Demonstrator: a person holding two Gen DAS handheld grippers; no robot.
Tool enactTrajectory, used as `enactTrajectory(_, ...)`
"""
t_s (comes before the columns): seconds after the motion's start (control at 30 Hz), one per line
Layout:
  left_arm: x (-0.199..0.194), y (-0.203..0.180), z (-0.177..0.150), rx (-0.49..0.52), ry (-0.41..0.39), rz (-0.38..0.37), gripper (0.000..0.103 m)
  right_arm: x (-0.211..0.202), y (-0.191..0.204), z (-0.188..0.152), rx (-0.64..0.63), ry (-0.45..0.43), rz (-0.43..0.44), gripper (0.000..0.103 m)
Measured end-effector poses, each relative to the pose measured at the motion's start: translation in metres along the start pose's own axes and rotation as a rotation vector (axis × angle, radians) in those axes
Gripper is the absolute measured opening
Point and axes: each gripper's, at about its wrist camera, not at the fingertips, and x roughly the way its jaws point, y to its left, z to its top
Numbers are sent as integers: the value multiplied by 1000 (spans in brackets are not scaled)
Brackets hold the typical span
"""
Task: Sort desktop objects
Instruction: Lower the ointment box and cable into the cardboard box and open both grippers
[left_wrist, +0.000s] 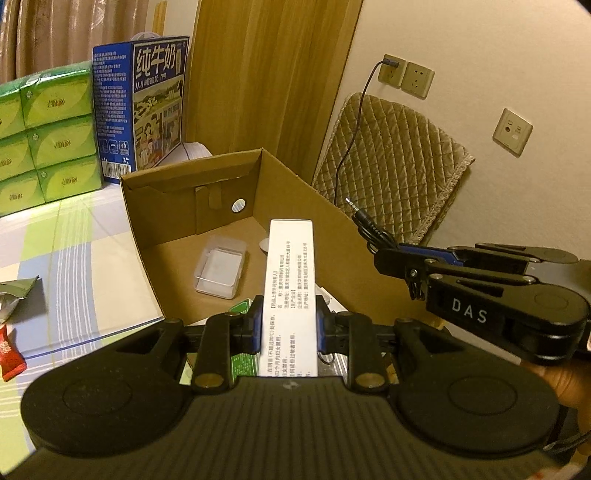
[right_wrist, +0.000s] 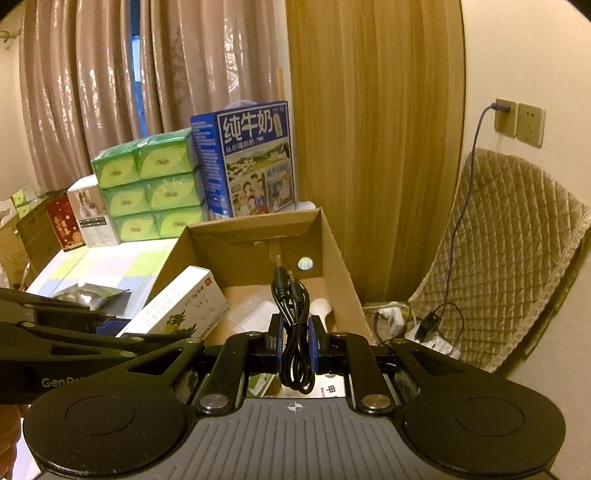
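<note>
The blue milk carton, upper centre of the right wrist view, reads "纯牛奶". The right hand-held gripper, at the right edge of the left wrist view, carries "DAS". The left hand-held gripper, lower left, shows "GenRo", cut off. The white box bears small Chinese print, mostly illegible.

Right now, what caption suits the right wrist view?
Right gripper holds a coiled audio cable above the cardboard box.

Brown cardboard box; white carton with black print; black cable; blue milk box; green tissue packs; tabletop checked green, blue and white.
</note>
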Motion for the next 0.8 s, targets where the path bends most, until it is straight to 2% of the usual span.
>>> enactTrajectory(0.37, -3, 17, 5, -30, -20, 16, 22, 7, -3, -1, 17, 18, 4, 10)
enactTrajectory(0.5, -8, 19, 4, -33, -29, 27, 26, 8, 0, -2, 22, 22, 14, 10)
enactTrajectory(0.63, -12, 19, 2, -32, -30, 29, 28, 10, 0, 1, 49, 24, 63, 11)
enactTrajectory(0.67, -13, 19, 1, -33, -31, 30, 31, 10, 0, 2, 66, 21, 72, 13)
enactTrajectory(0.8, -18, 22, -5, -39, -37, 35, 42, 4, -8, 3, 122, 1, 72, 33)
